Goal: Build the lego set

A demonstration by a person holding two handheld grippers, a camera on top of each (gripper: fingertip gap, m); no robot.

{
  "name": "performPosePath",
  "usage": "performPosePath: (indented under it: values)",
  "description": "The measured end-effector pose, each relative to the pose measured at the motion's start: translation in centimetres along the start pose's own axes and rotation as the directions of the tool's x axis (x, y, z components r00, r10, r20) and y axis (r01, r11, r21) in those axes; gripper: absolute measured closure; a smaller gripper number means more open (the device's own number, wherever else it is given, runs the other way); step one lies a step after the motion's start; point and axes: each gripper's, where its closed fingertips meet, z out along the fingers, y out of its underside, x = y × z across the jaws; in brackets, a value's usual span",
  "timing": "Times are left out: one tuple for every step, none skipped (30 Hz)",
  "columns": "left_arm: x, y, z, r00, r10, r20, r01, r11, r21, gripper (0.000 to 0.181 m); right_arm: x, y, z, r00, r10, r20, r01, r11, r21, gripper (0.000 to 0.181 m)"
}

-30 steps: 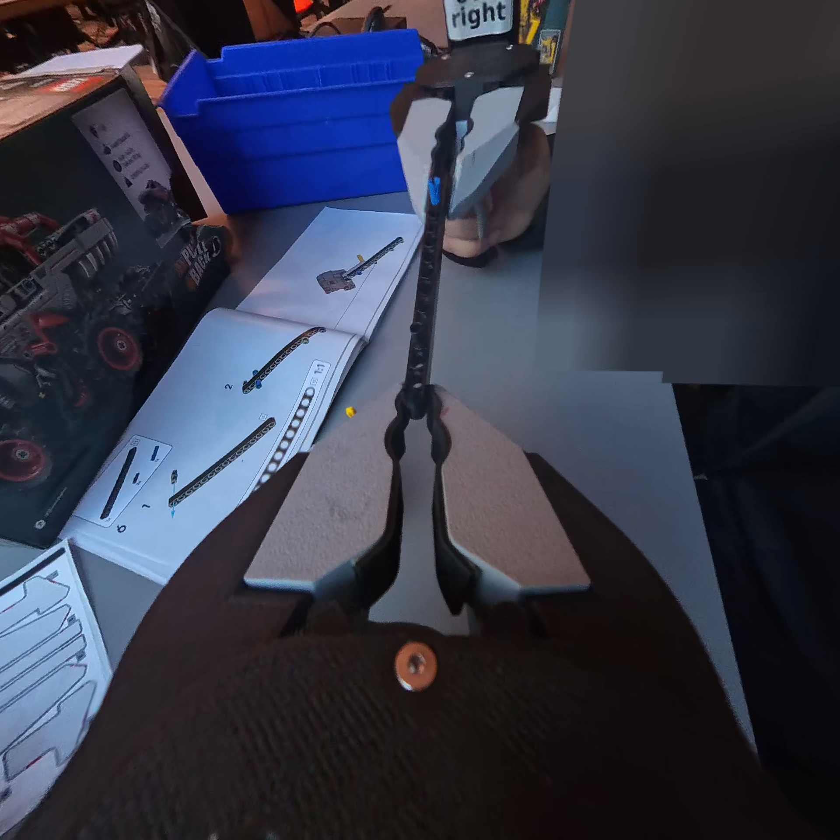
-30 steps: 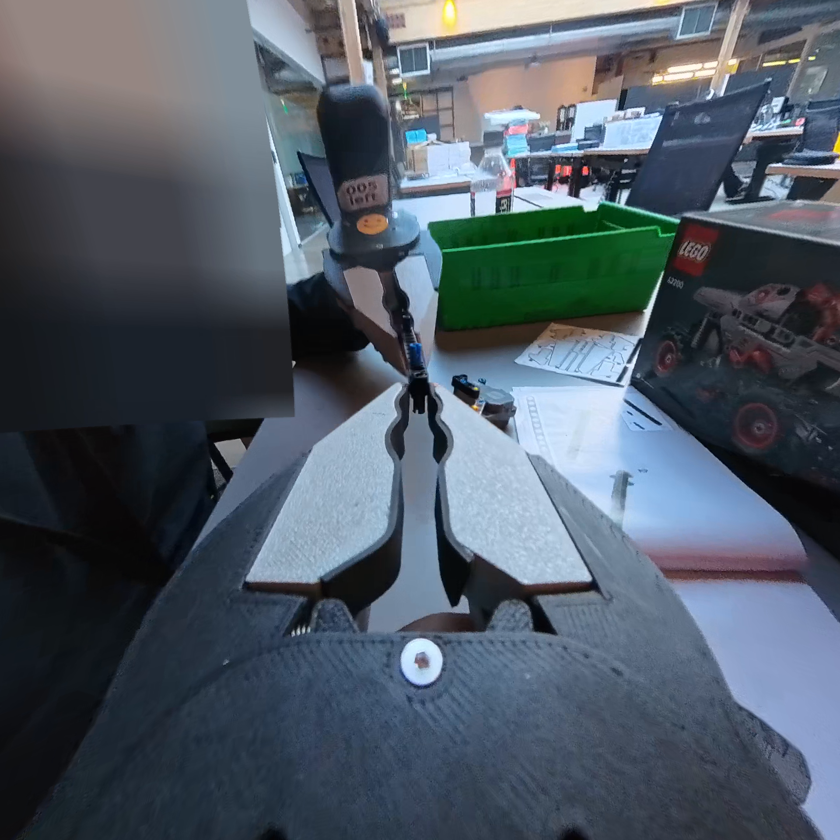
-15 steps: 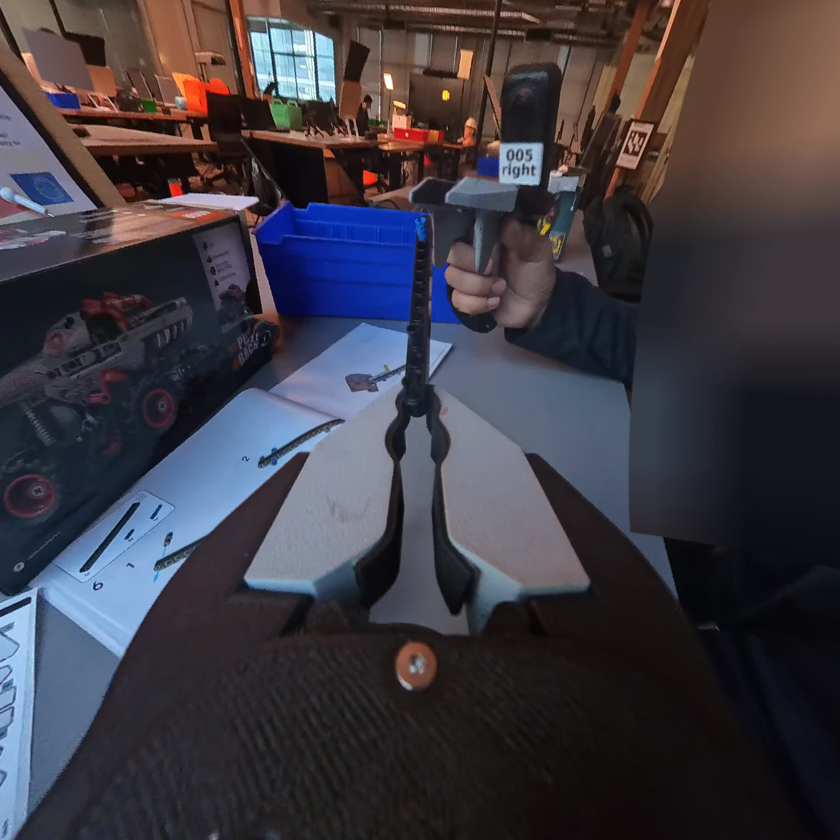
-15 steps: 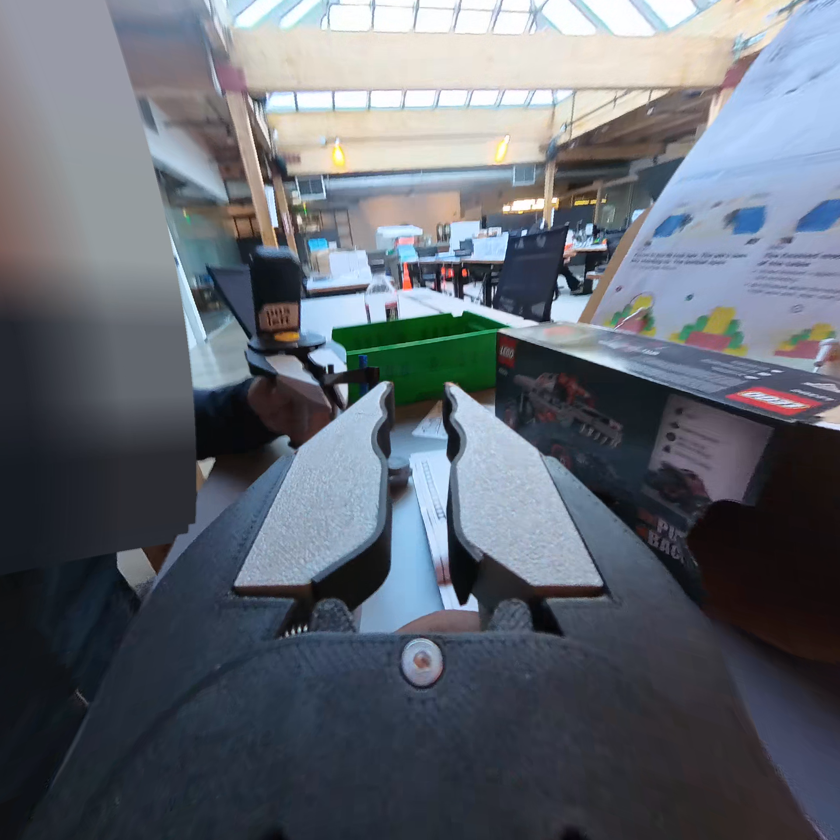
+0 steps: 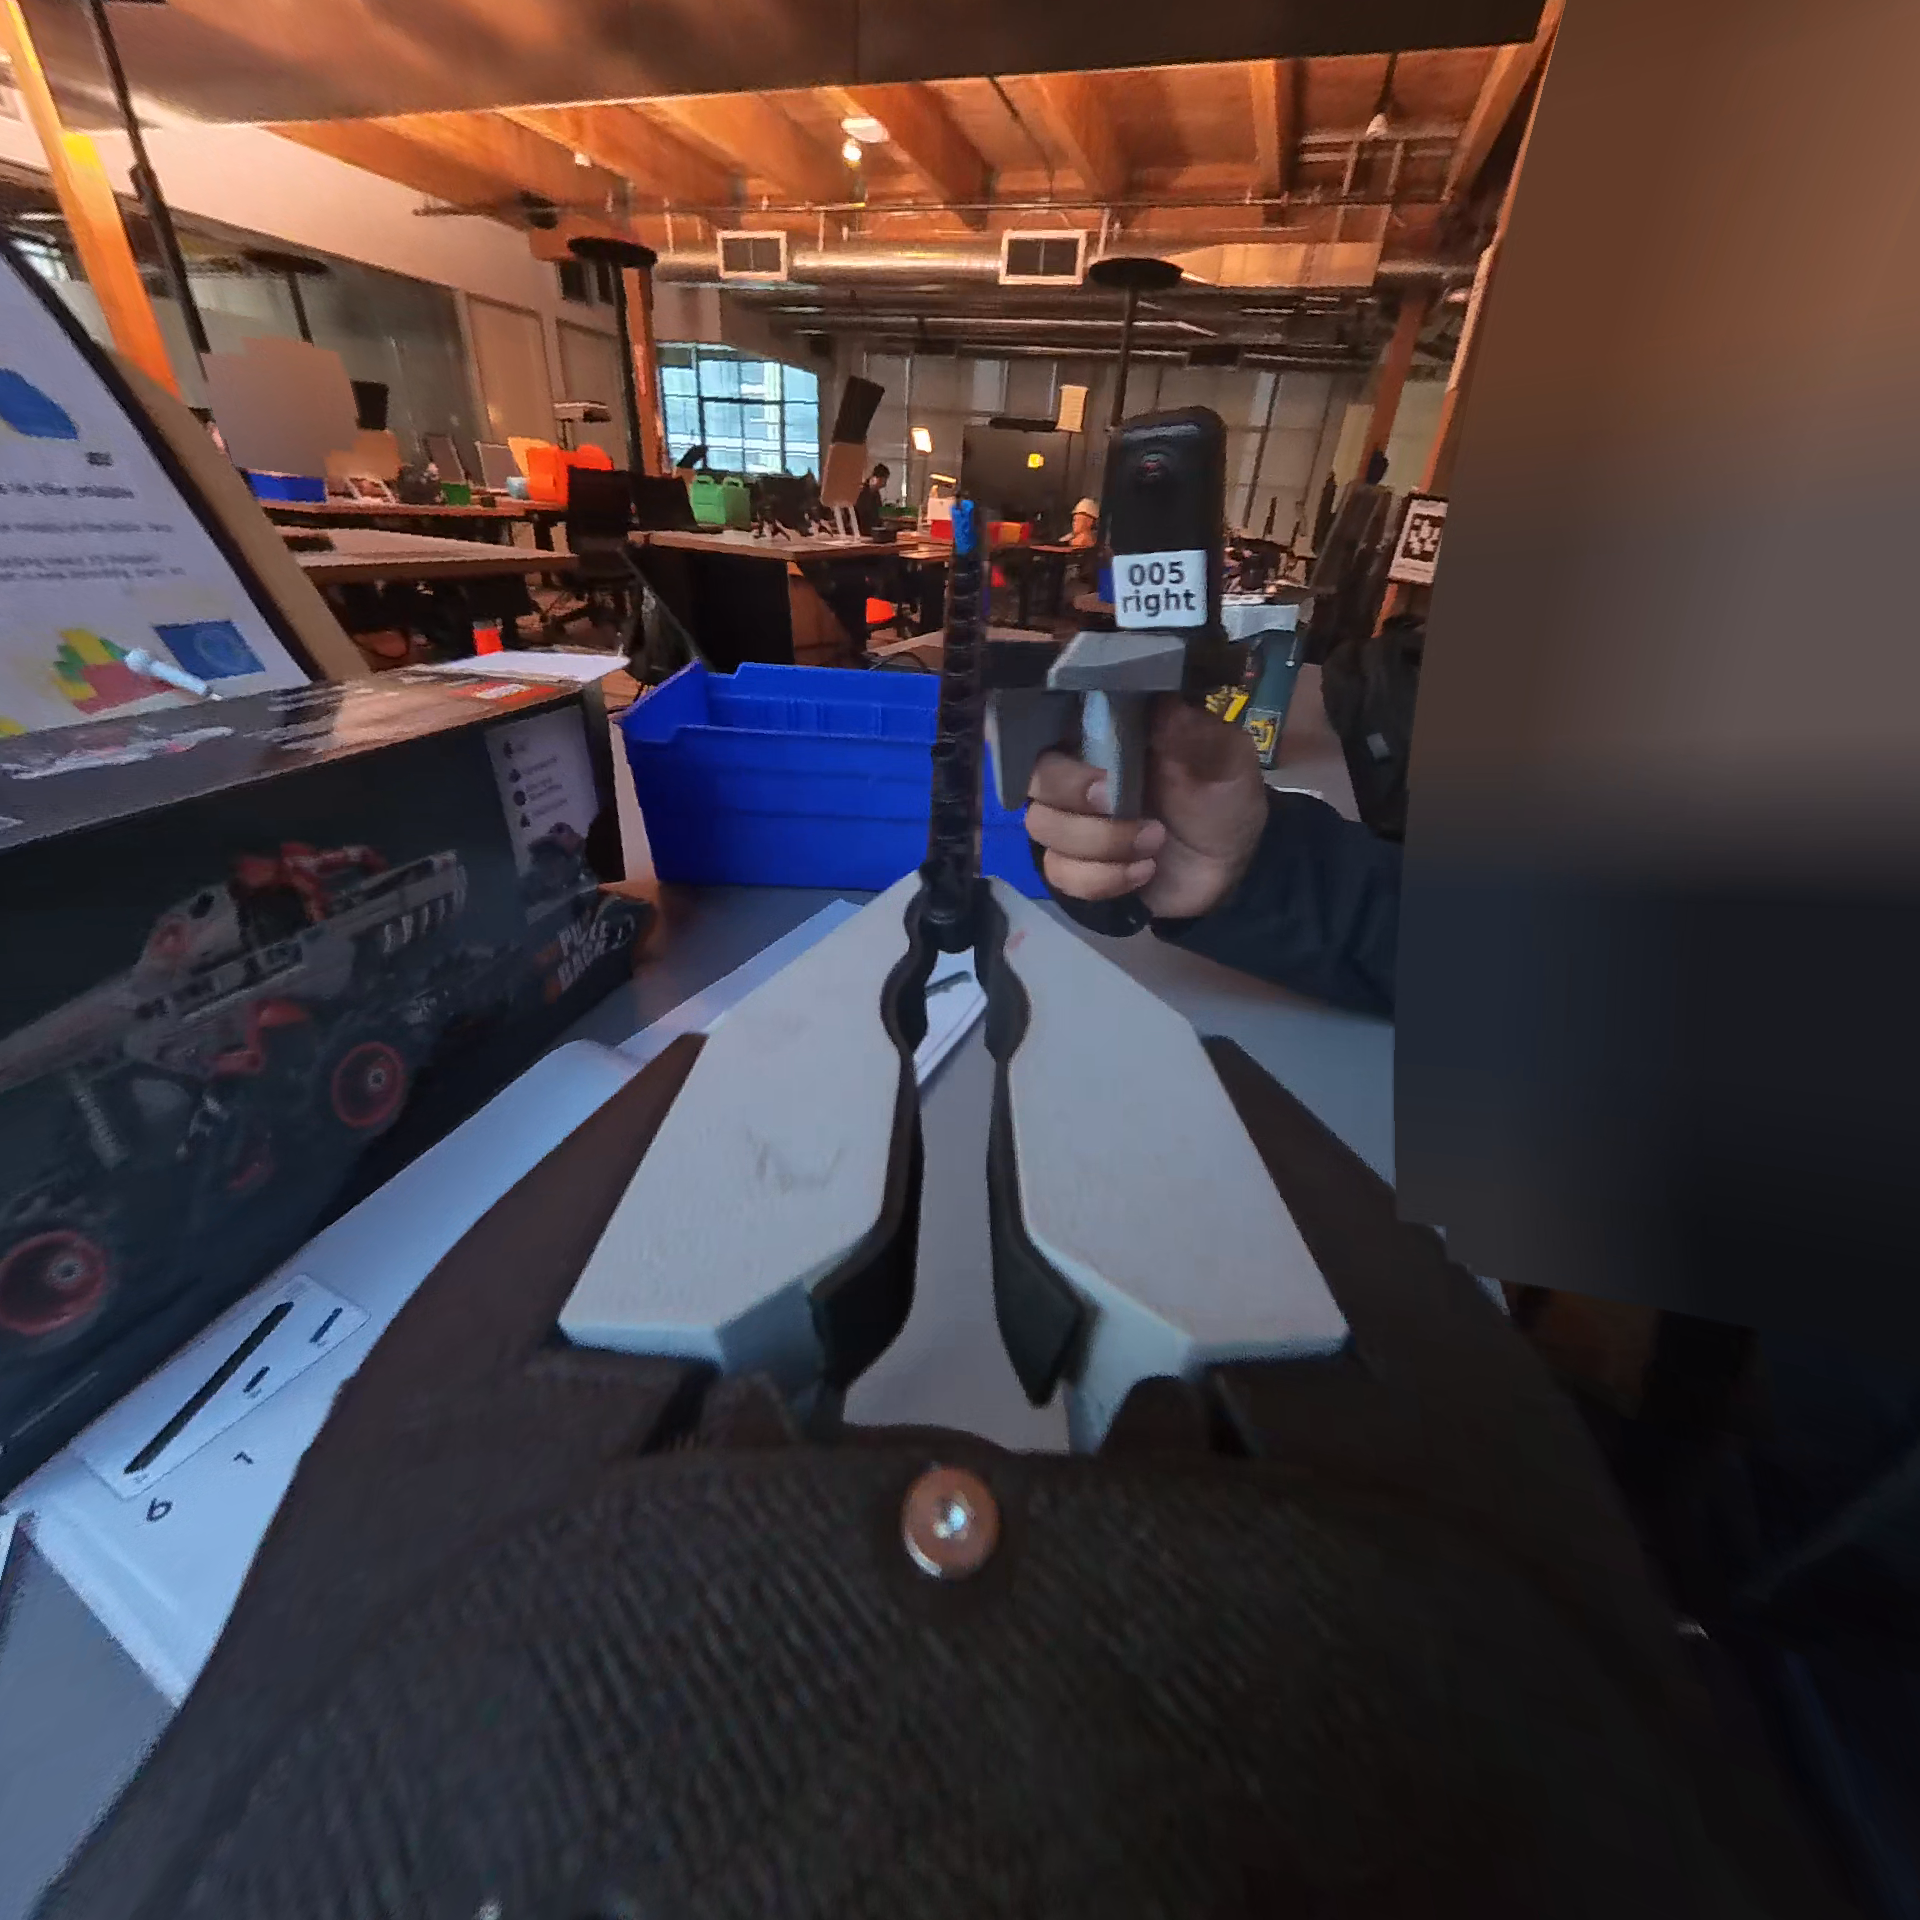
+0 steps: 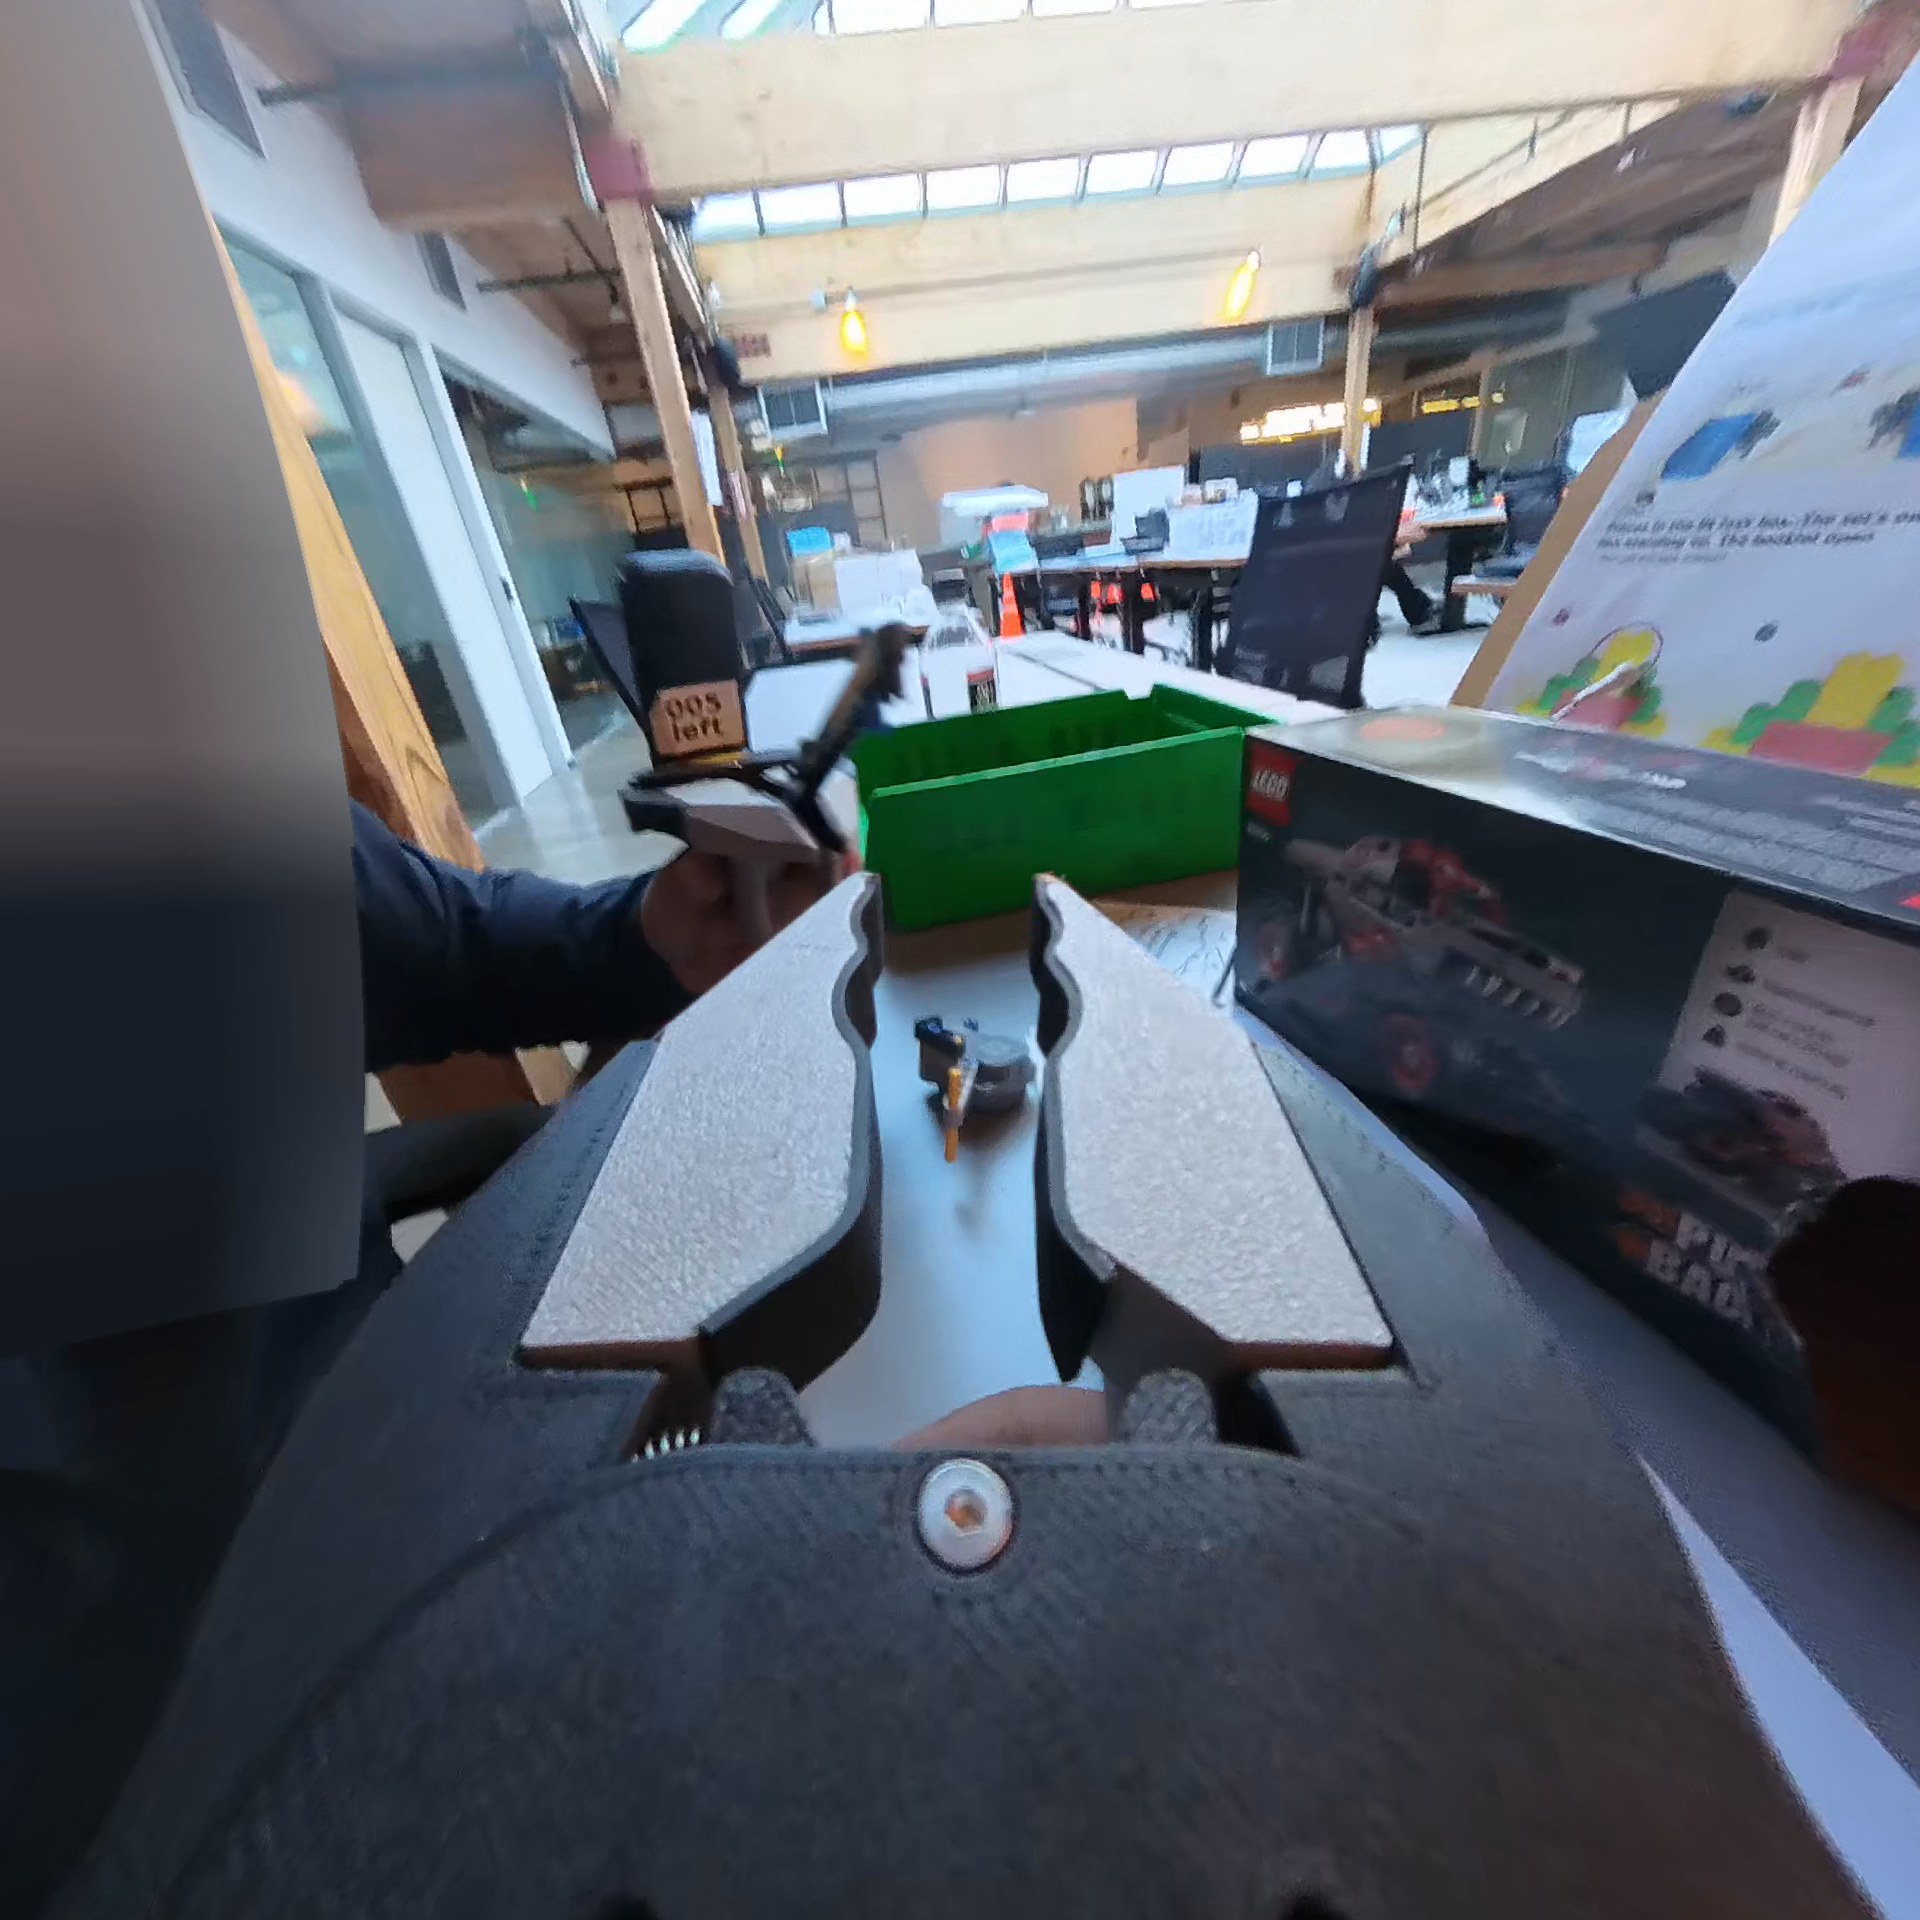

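Observation:
My left gripper [image 5: 954, 920] is shut on the lower end of a long black lego beam [image 5: 958, 727], which stands upright with a blue pin [image 5: 963, 525] at its top. The same beam shows in the right wrist view [image 6: 847, 727], slanting up from the left gripper [image 6: 821, 821]. My right gripper [image 6: 956, 914] is open and empty, above the grey table. A small grey and black lego assembly with a yellow axle [image 6: 971, 1065] lies on the table between and beyond its fingers. In the left wrist view the right gripper's body [image 5: 1117, 675] is held in a hand just right of the beam.
The lego set box [image 5: 260, 935] stands at the left, also at the right in the right wrist view [image 6: 1558, 935]. The open instruction booklet [image 5: 260, 1351] lies beside it. A blue bin [image 5: 810, 769] and a green bin [image 6: 1039, 800] stand at the table's ends. My right fingertips sit around 10 cm from my left ones.
My right gripper let go of the beam's top, opened and drew back. My left gripper tilted up, and the beam now stands upright, held by it alone.

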Motion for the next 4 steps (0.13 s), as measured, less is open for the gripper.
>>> performPosePath:
  values:
    - [-0.18,-0.02,0.11,1.000,-0.017,0.009,0.017,1.000,0.001,0.177,-0.09,-0.09,0.01,1.000,0.014,0.009,-0.015,1.000,0.007,0.155]
    - [-0.15,-0.09,0.24,0.999,-0.033,0.010,0.032,0.999,0.008,0.177,-0.13,-0.01,0.10,0.999,0.028,0.016,-0.029,1.000,0.005,0.156]
    - [0.09,-0.10,0.41,0.999,-0.041,0.003,0.041,0.999,0.012,0.178,-0.13,0.19,0.23,0.999,0.039,0.019,-0.039,0.999,-0.002,0.155]
    - [0.42,-0.01,0.59,0.999,-0.039,-0.004,0.039,0.999,0.009,0.178,-0.16,0.39,0.37,0.999,0.045,0.021,-0.045,0.999,-0.009,0.155]
